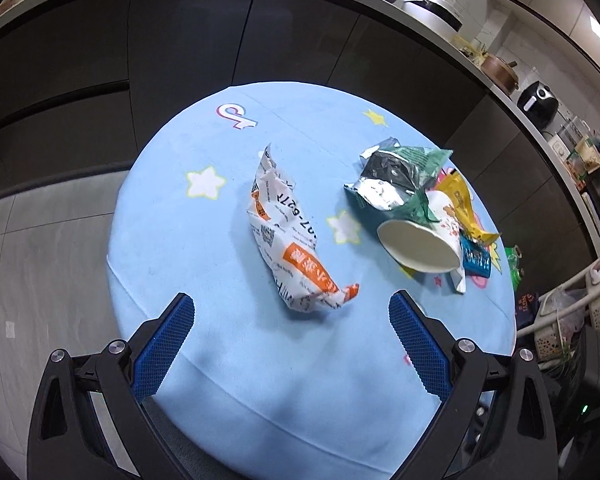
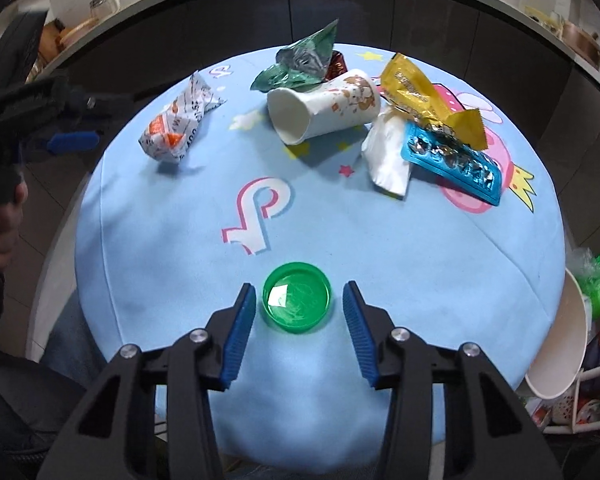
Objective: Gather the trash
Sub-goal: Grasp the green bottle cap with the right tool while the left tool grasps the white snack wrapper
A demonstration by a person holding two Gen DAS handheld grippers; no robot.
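So, right gripper (image 2: 299, 307): half-open, straddling green cap (image 2: 297, 303) near table (image 2: 140, 240) front edge, gripping nothing.
Left gripper (image 1: 291, 338): gaping wide, empty.
Risk: cap's squirting out sideways.

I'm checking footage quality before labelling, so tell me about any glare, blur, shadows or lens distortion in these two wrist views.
Left wrist view: strong fisheye bending of the counter edge; soft shadow on the blue tablecloth near the left gripper; mostly sharp.
Right wrist view: white glare patch inside the green lid between the right gripper pads; glints on the blue blister pack; dark, blurred left edge.
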